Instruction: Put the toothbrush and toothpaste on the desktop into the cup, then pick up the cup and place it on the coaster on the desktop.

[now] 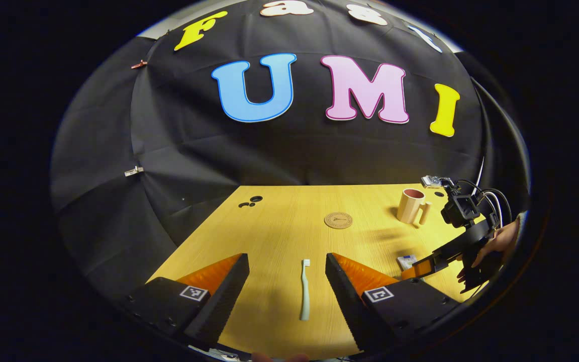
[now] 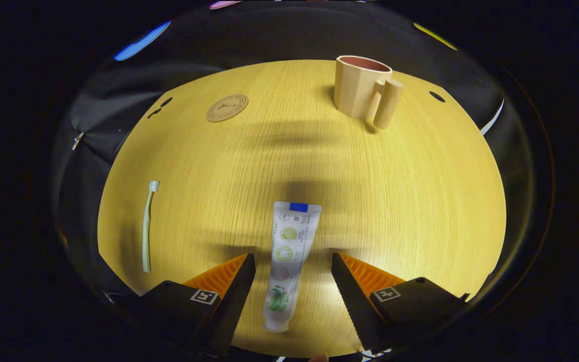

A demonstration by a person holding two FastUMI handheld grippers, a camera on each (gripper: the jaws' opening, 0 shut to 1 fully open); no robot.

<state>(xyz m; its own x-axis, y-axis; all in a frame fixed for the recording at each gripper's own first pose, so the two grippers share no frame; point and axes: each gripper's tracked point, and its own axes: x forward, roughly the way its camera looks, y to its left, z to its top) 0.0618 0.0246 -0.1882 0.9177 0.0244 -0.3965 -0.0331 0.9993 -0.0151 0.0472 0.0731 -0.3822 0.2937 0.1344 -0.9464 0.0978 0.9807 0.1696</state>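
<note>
In the left gripper view, the left gripper (image 1: 287, 281) is hovering over the wooden desktop (image 1: 279, 226) with its fingers spread wide, and the pale green toothbrush (image 1: 304, 290) is lying flat between them, untouched, bristles toward 12 o'clock. The round coaster (image 1: 338, 220) is sitting toward 1 o'clock, the beige cup (image 1: 411, 205) standing upright farther right toward 2 o'clock, and a hand (image 1: 490, 246) is holding the right gripper (image 1: 422, 267) at 3 o'clock. In the right gripper view, the toothbrush (image 2: 147, 226) is lying at 9 o'clock, the coaster (image 2: 227, 107) at 11 o'clock, and the right gripper (image 2: 293, 281) is straddling the toothpaste tube (image 2: 287, 264), fingers wide apart and clear of it; the cup (image 2: 362, 88) is standing at 1 o'clock, handle facing the camera.
</note>
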